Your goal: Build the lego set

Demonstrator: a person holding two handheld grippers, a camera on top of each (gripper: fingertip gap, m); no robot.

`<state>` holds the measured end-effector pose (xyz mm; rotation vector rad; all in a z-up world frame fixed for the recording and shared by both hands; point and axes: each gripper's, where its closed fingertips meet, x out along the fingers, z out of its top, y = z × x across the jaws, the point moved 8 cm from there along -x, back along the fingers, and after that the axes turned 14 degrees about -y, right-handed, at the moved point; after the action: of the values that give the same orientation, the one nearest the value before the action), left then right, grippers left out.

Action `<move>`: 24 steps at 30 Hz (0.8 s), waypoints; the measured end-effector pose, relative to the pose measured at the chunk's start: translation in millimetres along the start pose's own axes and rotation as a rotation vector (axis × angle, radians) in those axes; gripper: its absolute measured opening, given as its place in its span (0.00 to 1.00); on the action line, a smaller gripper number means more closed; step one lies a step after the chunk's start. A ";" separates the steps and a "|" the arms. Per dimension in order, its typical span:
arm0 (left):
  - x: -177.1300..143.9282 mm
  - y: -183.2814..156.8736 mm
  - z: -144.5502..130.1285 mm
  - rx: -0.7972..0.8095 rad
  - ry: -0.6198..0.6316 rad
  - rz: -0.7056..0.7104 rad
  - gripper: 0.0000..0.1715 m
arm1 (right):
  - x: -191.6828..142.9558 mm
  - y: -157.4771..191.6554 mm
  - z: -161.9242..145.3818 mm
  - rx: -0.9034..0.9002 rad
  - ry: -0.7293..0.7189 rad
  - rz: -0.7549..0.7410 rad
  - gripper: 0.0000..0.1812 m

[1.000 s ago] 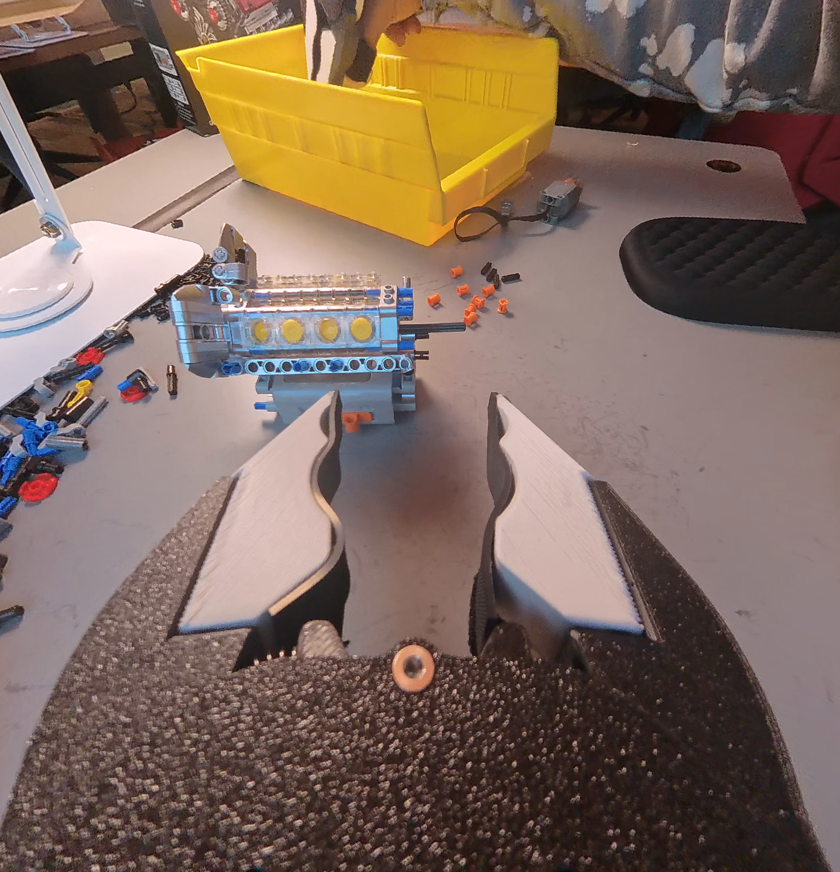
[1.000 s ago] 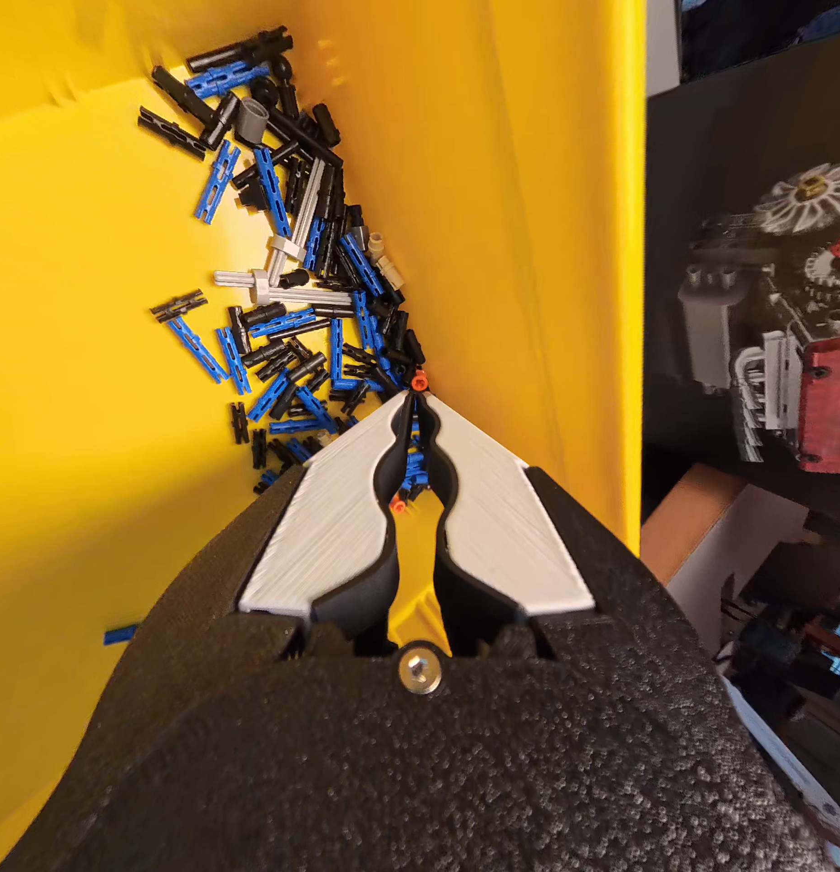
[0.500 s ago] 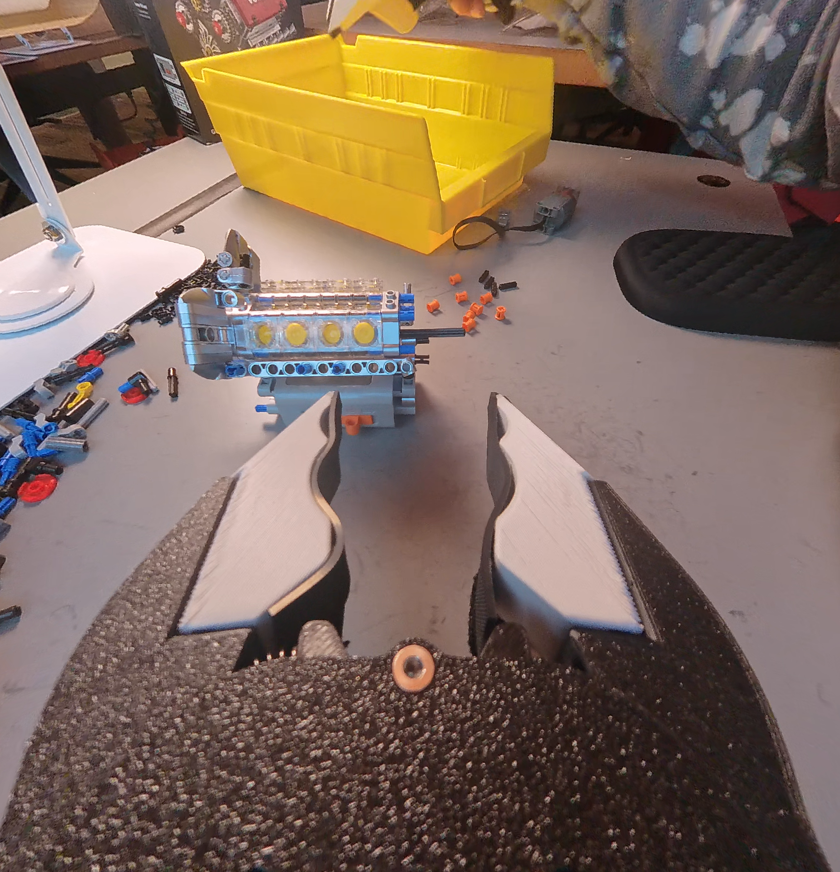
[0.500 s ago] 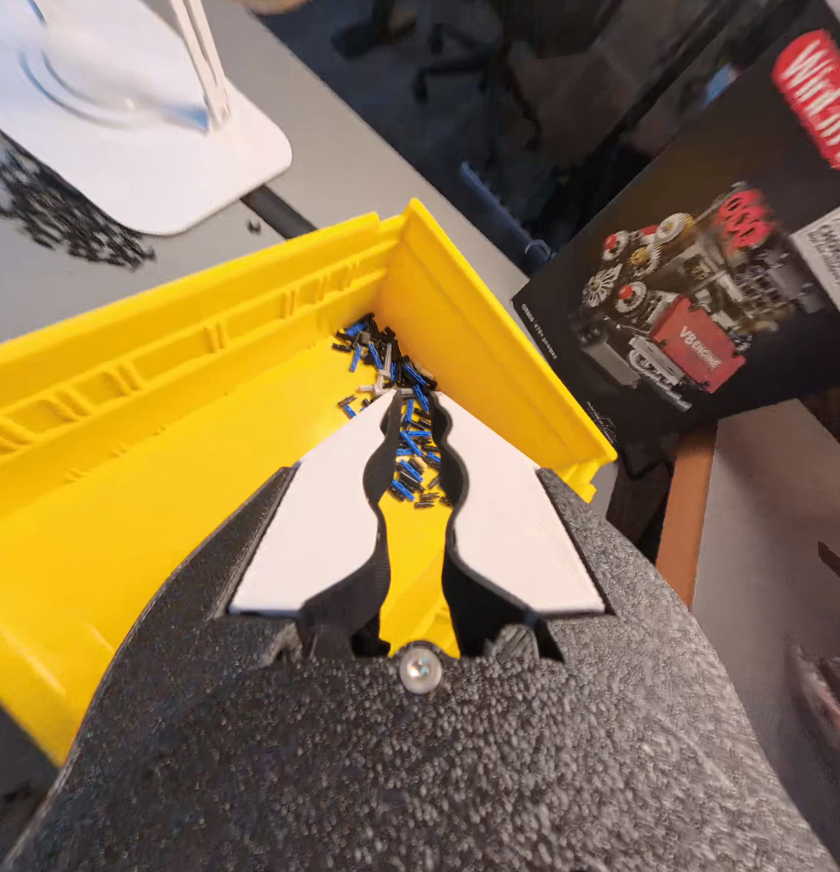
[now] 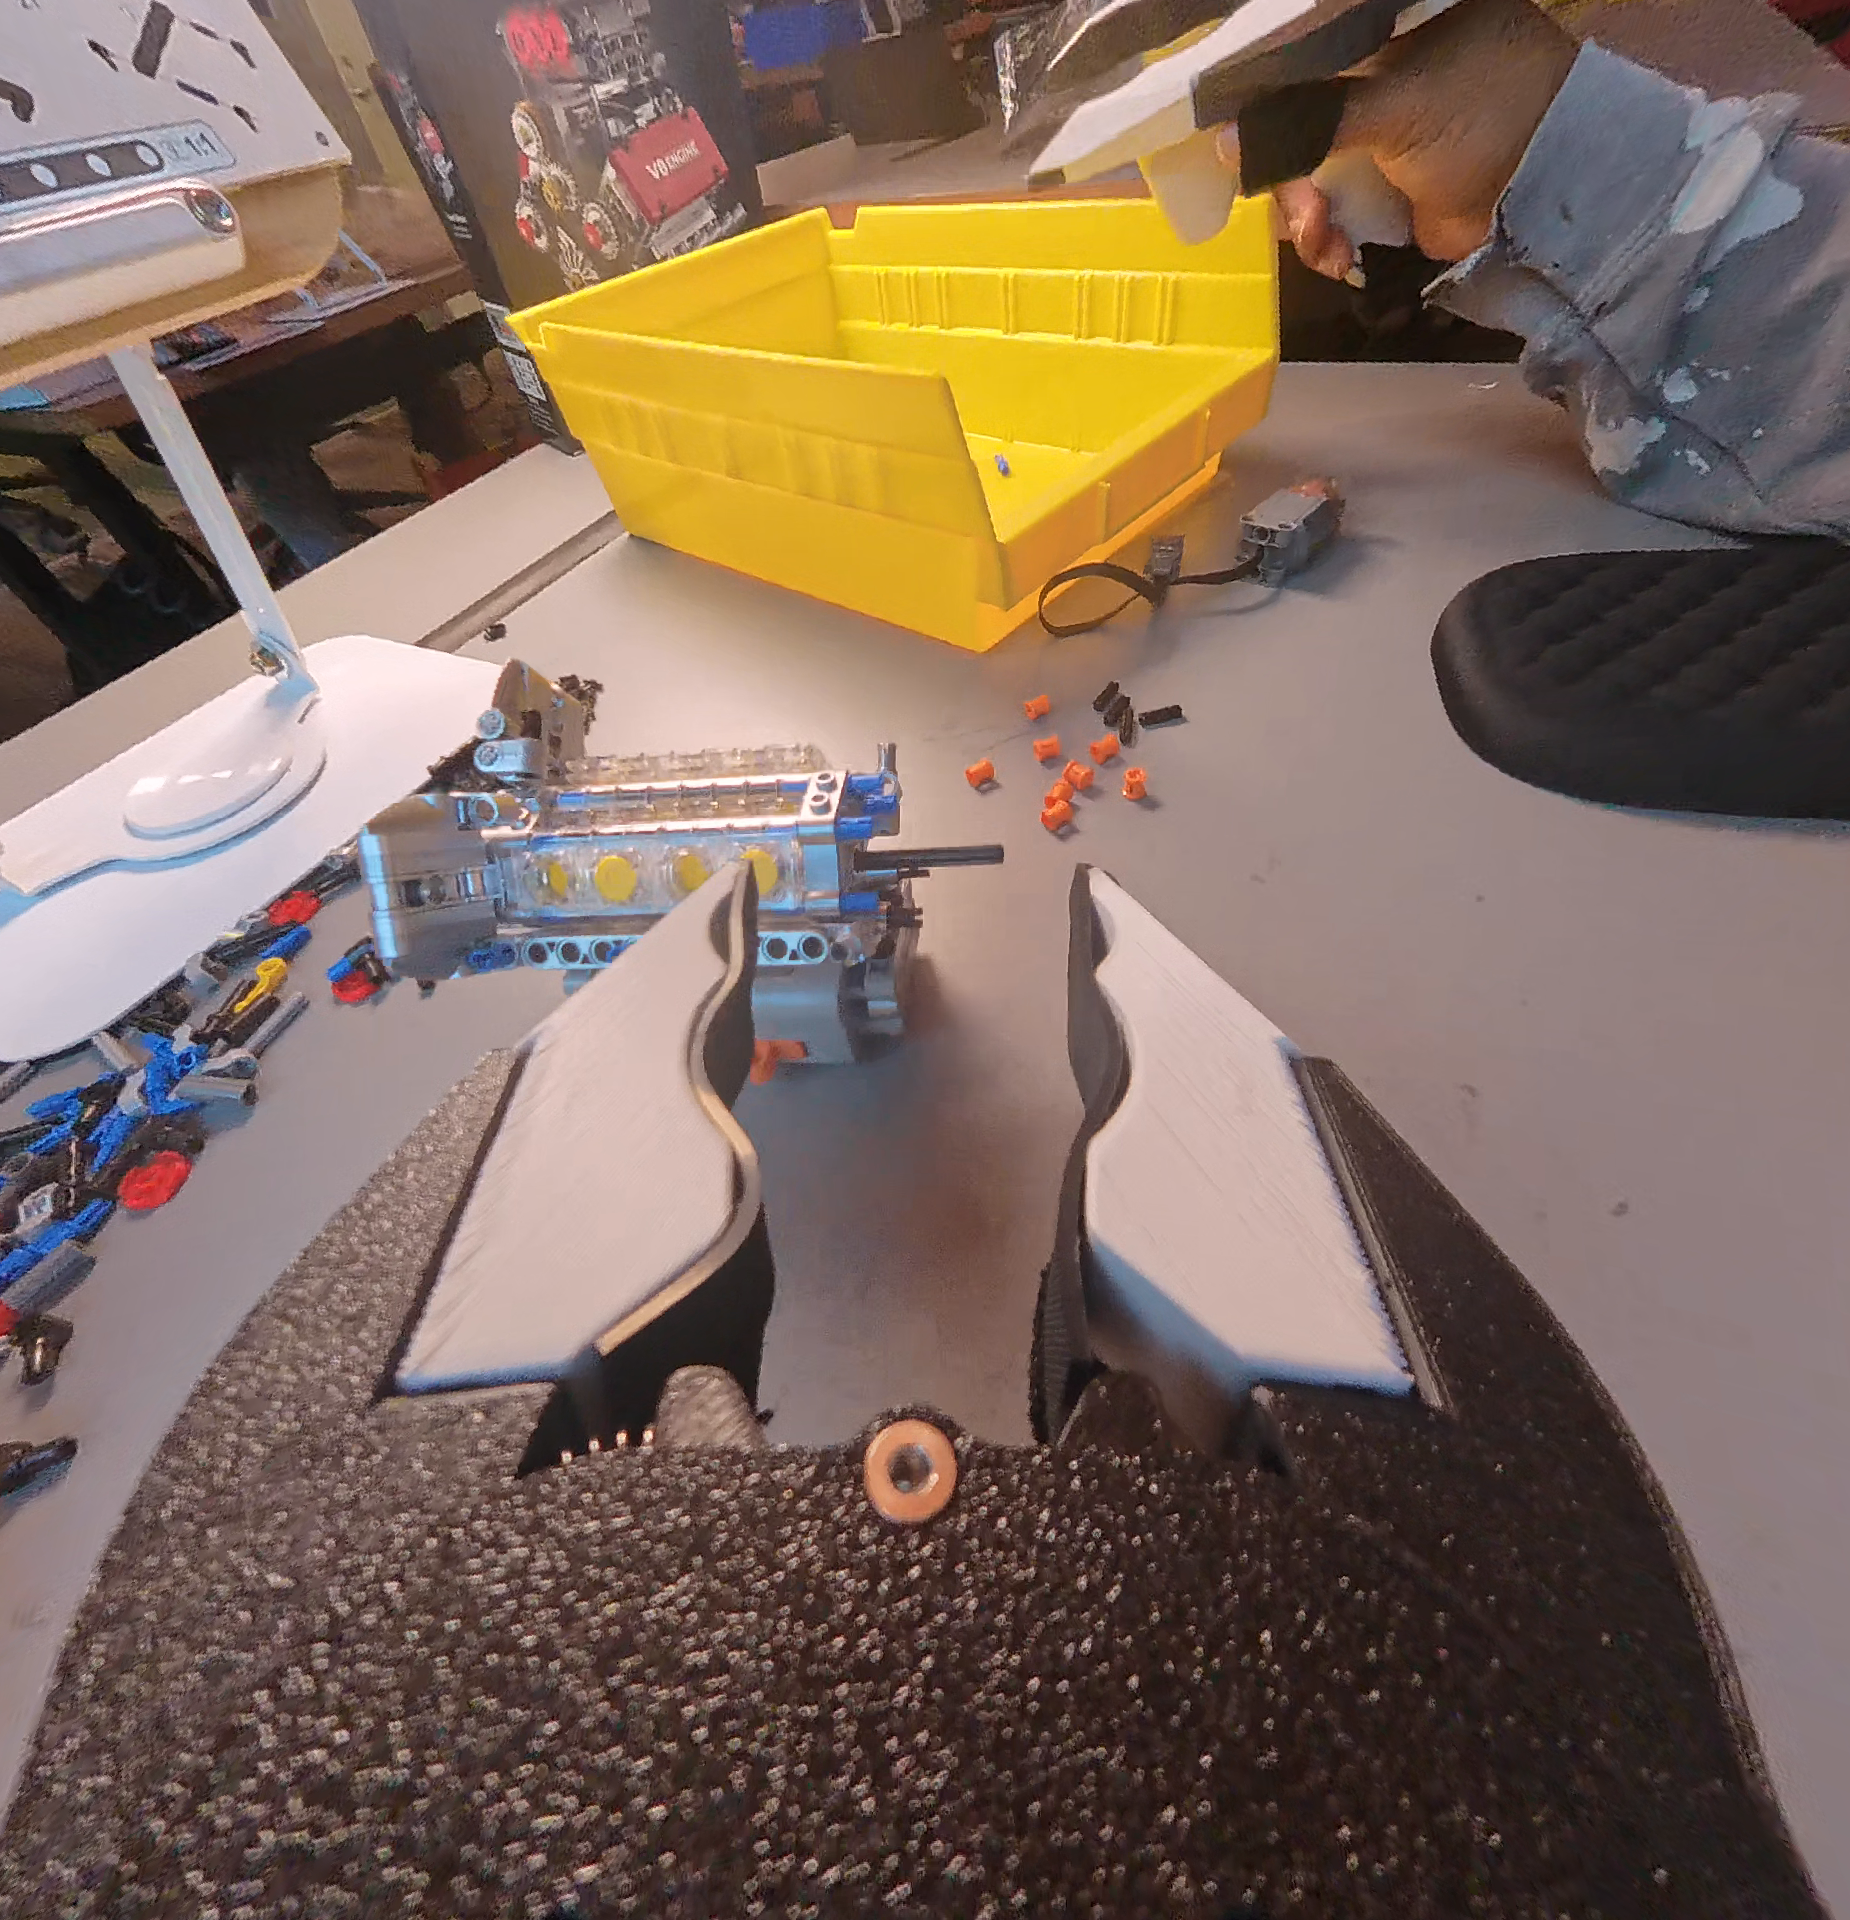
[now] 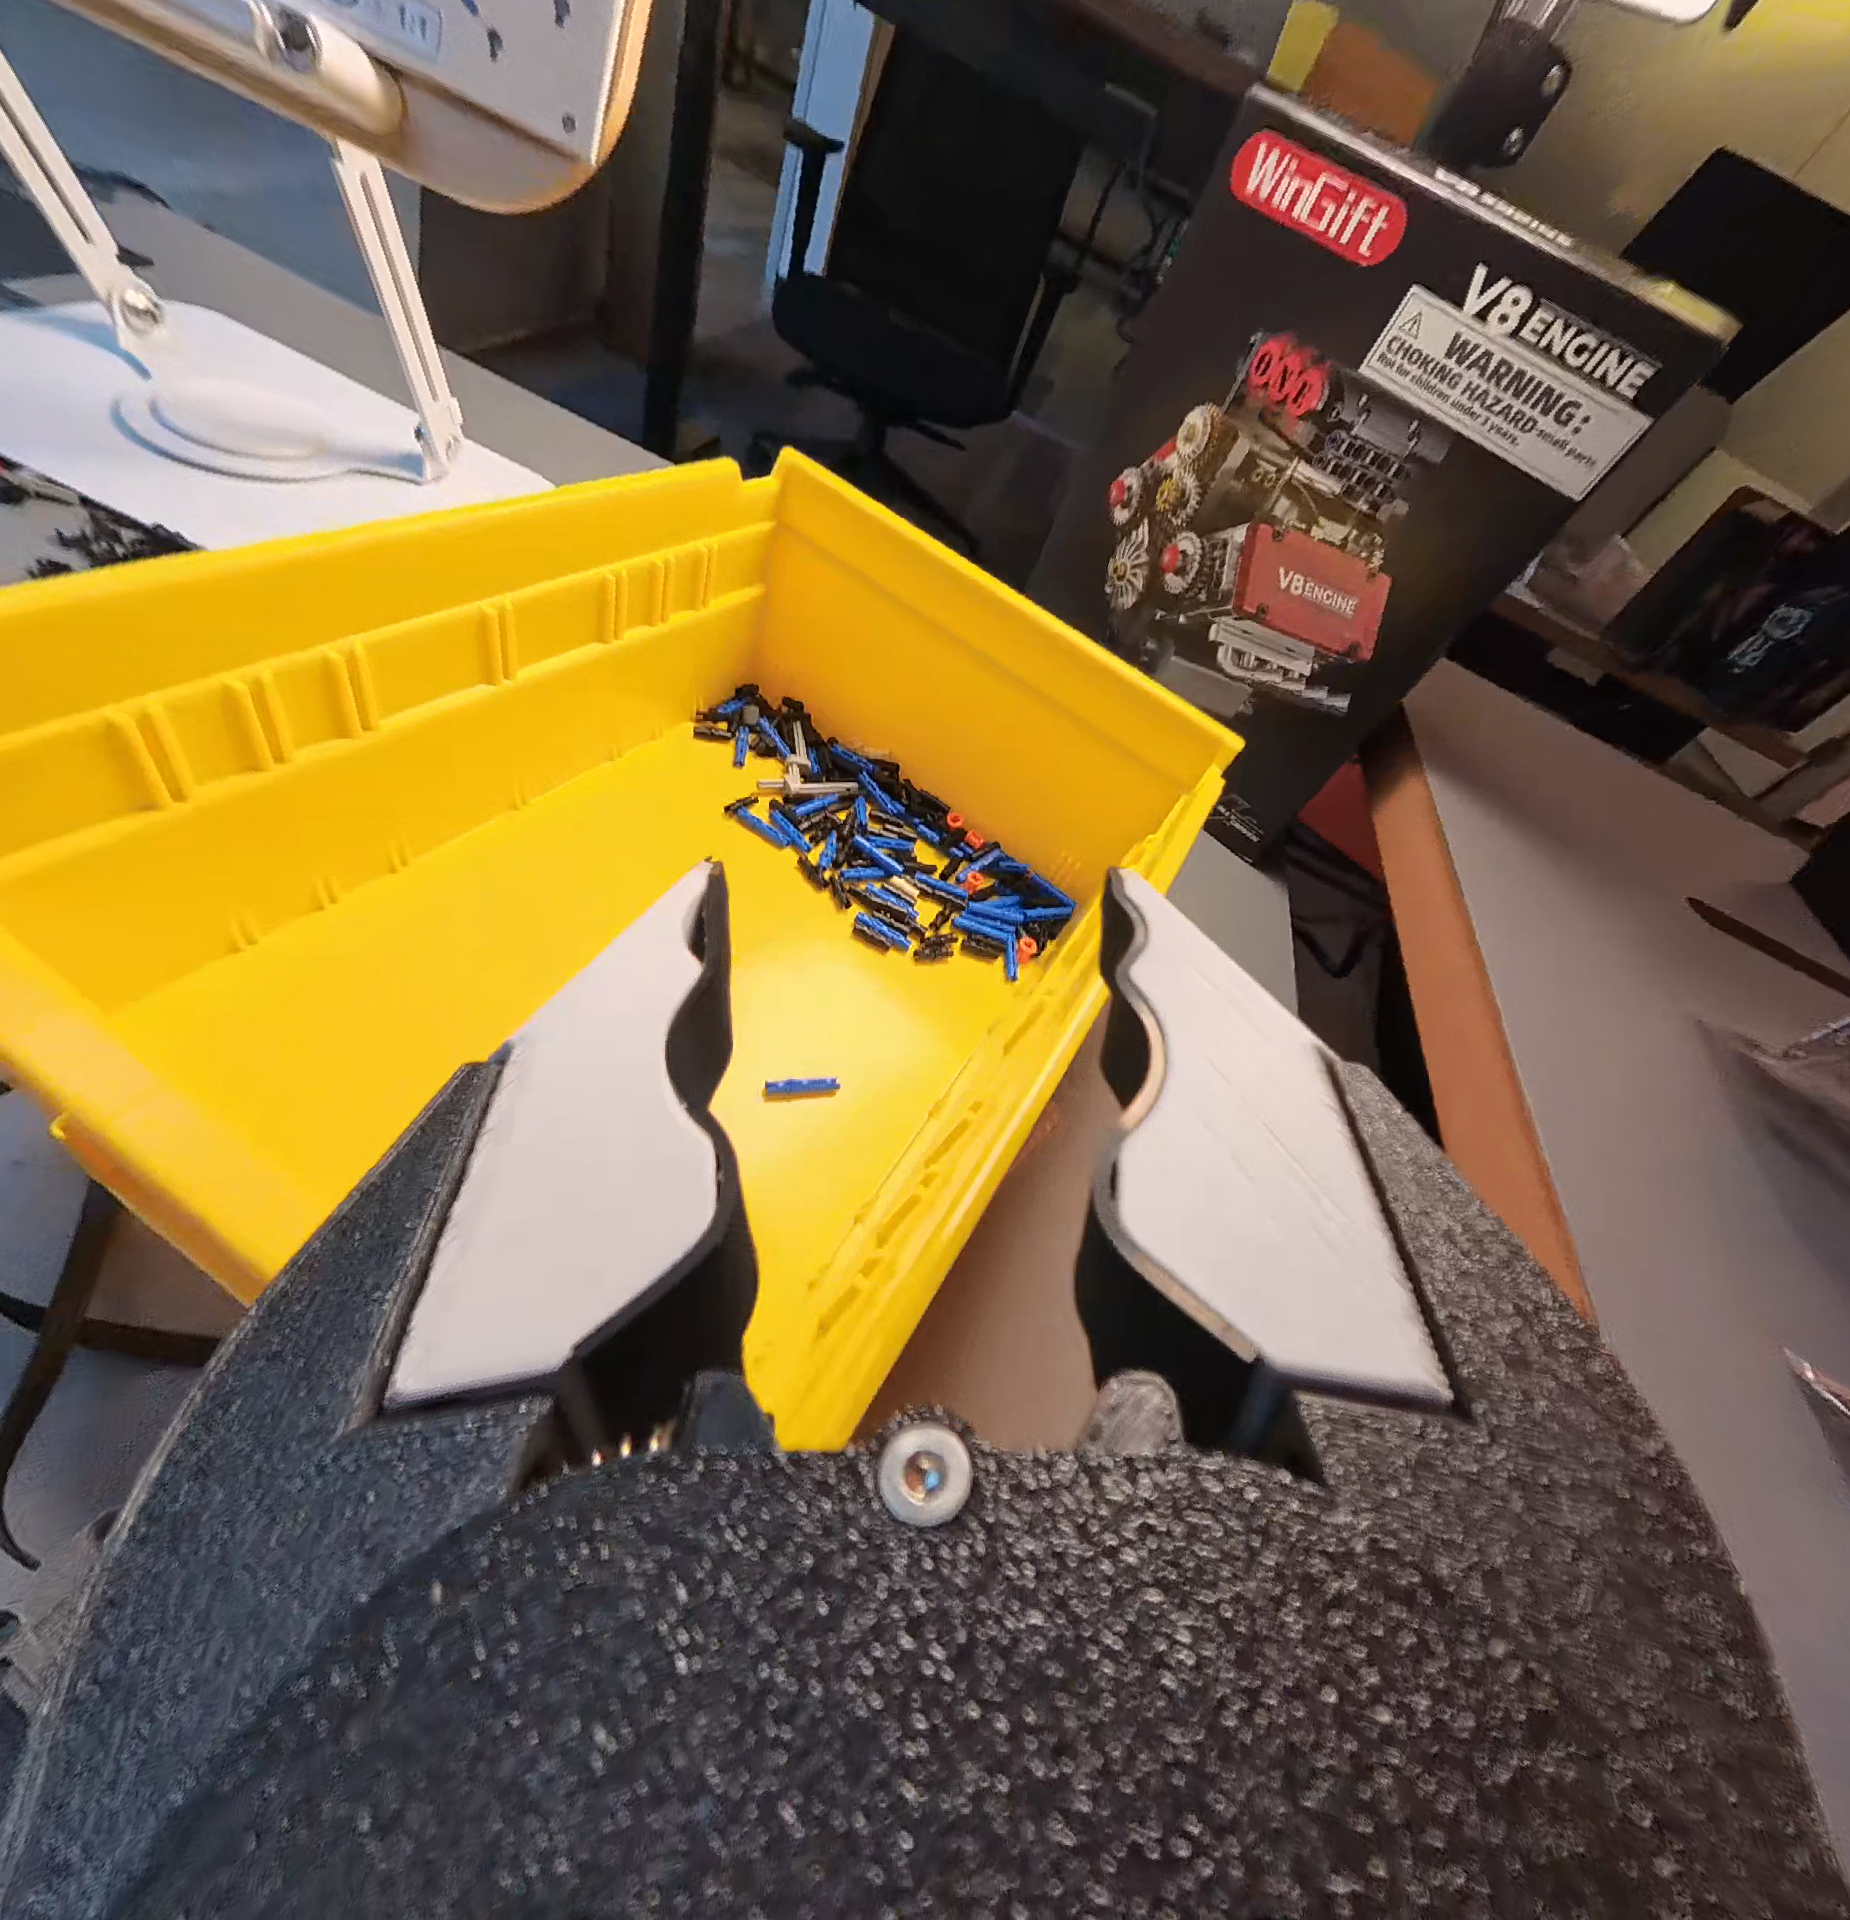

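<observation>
A grey, blue and clear brick-built engine model (image 5: 630,883) stands on the grey table just beyond my left gripper (image 5: 910,878), which is open and empty above the table. Its left finger covers part of the model. My right gripper (image 6: 910,878) is open and empty, held high above the near end of the yellow bin (image 6: 277,790). A heap of small blue, black and orange pins (image 6: 890,852) lies in the bin's far right corner, and one blue pin (image 6: 801,1086) lies alone on its floor. The right gripper also shows at the top of the left wrist view (image 5: 1139,125), in a person's hand.
Several orange bushes (image 5: 1066,774) and black pins lie right of the model. A grey motor with a black cable (image 5: 1285,525) sits by the bin. A white lamp base (image 5: 173,821), loose parts (image 5: 100,1122), a black pad (image 5: 1669,675) and a dark printed box (image 6: 1399,457) surround them. The blue pin (image 6: 801,1086) lies some 11 cm from my right tips, 40 cm from my left tips.
My right gripper has risen out of the bin's far corner, drawn back and opened. The left gripper has shifted slightly towards the model, staying open.
</observation>
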<state>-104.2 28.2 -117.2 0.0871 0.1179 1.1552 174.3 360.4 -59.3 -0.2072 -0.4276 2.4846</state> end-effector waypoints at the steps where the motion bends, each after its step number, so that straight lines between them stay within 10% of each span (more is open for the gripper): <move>1: 2.1 -1.6 -0.4 0.018 0.007 0.008 0.34 | 0.6 0.4 -4.7 0.003 0.039 0.009 0.43; 13: -4.7 25.8 0.2 -0.044 -0.059 0.146 0.31 | -1.5 4.8 -25.6 -0.173 0.238 -0.094 0.33; 24: -14.6 29.9 2.4 -0.076 -0.100 0.161 0.31 | -6.8 -1.7 -15.0 -0.274 0.119 -0.261 0.28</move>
<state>-136.8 26.8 -110.2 0.0878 -0.0217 1.3125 184.4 361.5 -72.4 -0.3816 -0.6977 2.1418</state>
